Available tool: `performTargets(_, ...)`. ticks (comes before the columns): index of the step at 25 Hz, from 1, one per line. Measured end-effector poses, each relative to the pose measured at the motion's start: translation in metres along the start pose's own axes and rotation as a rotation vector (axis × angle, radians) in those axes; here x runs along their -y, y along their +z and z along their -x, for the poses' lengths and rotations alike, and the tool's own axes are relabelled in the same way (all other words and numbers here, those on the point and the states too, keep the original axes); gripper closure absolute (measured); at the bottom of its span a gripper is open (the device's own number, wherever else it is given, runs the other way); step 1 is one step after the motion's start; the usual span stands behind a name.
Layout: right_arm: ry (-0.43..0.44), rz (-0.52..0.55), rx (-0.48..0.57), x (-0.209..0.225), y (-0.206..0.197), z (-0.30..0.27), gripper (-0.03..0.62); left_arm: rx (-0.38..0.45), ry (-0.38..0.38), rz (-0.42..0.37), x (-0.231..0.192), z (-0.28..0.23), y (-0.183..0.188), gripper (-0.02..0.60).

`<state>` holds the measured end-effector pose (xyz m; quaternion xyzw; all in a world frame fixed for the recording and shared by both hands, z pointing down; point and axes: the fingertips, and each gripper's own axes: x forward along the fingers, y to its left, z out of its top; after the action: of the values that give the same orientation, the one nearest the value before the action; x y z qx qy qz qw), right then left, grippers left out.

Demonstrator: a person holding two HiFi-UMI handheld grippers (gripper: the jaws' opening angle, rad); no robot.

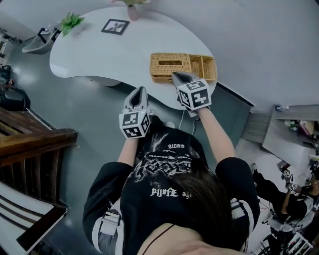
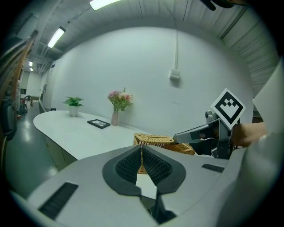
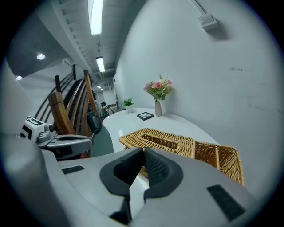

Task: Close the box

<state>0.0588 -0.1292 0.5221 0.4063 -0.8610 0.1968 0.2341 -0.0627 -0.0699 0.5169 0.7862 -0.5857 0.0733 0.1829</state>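
Observation:
A woven wicker box (image 1: 182, 66) stands near the right end of the white table (image 1: 99, 50). Its left part has a flat top with a long slot, and its right part has open compartments. My right gripper (image 1: 175, 74) is shut on nothing, with its tips at the box's near edge. The right gripper view shows the box (image 3: 177, 142) just beyond the closed jaws. My left gripper (image 1: 141, 89) is also shut and empty, left of the box and off the table's near edge. In the left gripper view the box (image 2: 153, 140) lies ahead, with the right gripper (image 2: 177, 136) over it.
A picture frame (image 1: 115, 26), a vase of flowers (image 1: 133, 12) and a small potted plant (image 1: 70, 22) stand at the table's far side. A wooden stair rail (image 1: 30, 144) is at the left. A grey wall runs right behind the box.

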Motion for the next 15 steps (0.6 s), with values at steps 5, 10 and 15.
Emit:
performTargets(5, -0.006, -0.016, -0.009, 0.000, -0.011, -0.003, 0.559, -0.002, 0.015, -0.013, 0.002, 0.000, -0.002, 0.555)
performTargets(10, -0.018, -0.035, -0.002, 0.003, -0.015, -0.005, 0.559, -0.005, 0.018, -0.022, 0.003, -0.002, -0.001, 0.555)
performTargets(15, -0.021, -0.049, -0.004, 0.001, -0.025, -0.009, 0.557, -0.011, 0.024, -0.024, 0.000, -0.002, -0.003, 0.555)
